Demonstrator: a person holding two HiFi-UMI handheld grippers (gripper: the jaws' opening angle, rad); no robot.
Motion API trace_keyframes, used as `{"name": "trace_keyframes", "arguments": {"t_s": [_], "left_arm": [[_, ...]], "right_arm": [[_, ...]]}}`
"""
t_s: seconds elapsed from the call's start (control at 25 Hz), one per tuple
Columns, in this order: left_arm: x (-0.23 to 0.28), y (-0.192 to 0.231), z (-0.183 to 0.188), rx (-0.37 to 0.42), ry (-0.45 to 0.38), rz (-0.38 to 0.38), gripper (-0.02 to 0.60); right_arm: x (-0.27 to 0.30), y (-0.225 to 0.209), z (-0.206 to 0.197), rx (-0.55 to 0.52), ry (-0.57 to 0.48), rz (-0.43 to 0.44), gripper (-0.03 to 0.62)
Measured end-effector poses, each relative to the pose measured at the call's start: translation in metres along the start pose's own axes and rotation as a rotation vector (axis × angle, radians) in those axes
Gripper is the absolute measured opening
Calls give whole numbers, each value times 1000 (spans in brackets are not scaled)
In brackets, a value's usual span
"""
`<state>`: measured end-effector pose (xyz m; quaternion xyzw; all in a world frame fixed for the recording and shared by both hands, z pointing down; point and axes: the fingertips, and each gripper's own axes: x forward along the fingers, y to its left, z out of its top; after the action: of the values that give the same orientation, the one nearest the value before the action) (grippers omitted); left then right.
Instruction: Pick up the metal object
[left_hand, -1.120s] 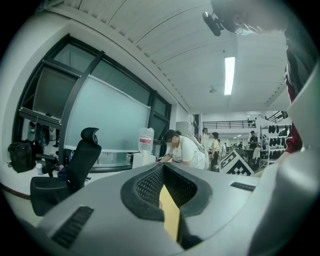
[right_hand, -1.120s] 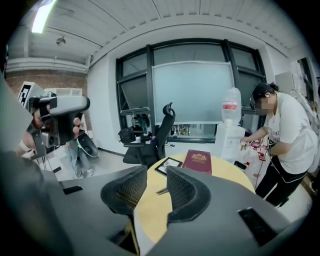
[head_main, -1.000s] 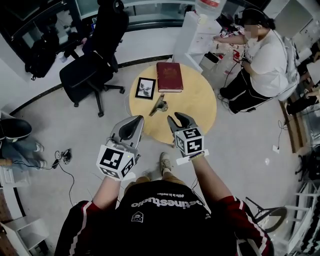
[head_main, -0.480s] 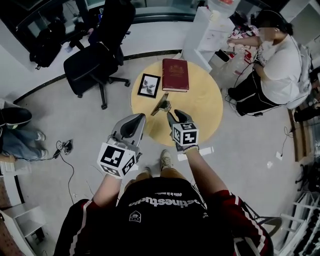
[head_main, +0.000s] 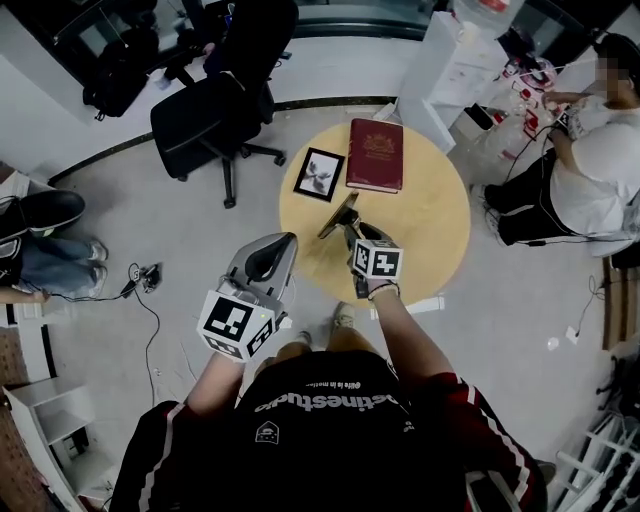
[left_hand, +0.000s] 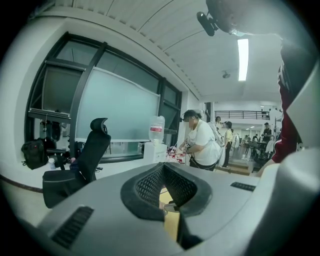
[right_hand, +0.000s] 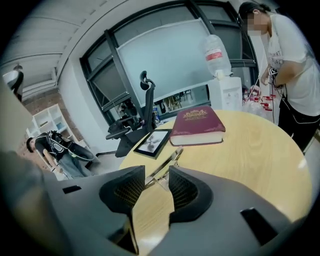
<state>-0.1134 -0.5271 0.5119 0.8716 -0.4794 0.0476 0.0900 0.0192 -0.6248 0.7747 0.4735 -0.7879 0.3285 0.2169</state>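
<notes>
A: So, how far had the pick-up got?

B: Barely begun, I'd judge. The metal object (head_main: 338, 215) lay flat on the table (head_main: 430, 235), left of centre, untouched and not yet lifted. The right claw (head_main: 352, 231) hung over the object's near end. Its jaws were apart and had just been opening wider. The object's tip showed in the gap at their ends, with no pad pressing on it. Closing and lifting were both left to do.

A: And the left claw (head_main: 289, 243)?

B: It was held off the table's near-left edge, tips together, nothing in it.

A: What was there, by count?

B: One round table. One red book (head_main: 375, 155) at its far edge. One picture frame (head_main: 320, 174) just beside the book, at the far-left edge. One metal object, nearer than both. Two claws.
</notes>
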Motion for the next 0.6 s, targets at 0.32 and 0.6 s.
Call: {"name": "trace_keyframes", "arguments": {"t_s": [0.32,0.6], "left_arm": [[14,19,-5,10,27,41,15],[19,21,-10,23,62,52,15]], "right_arm": [[35,-23,-10,71,47,-25,181],[53,-18,-10,130,74,25,179]]}}
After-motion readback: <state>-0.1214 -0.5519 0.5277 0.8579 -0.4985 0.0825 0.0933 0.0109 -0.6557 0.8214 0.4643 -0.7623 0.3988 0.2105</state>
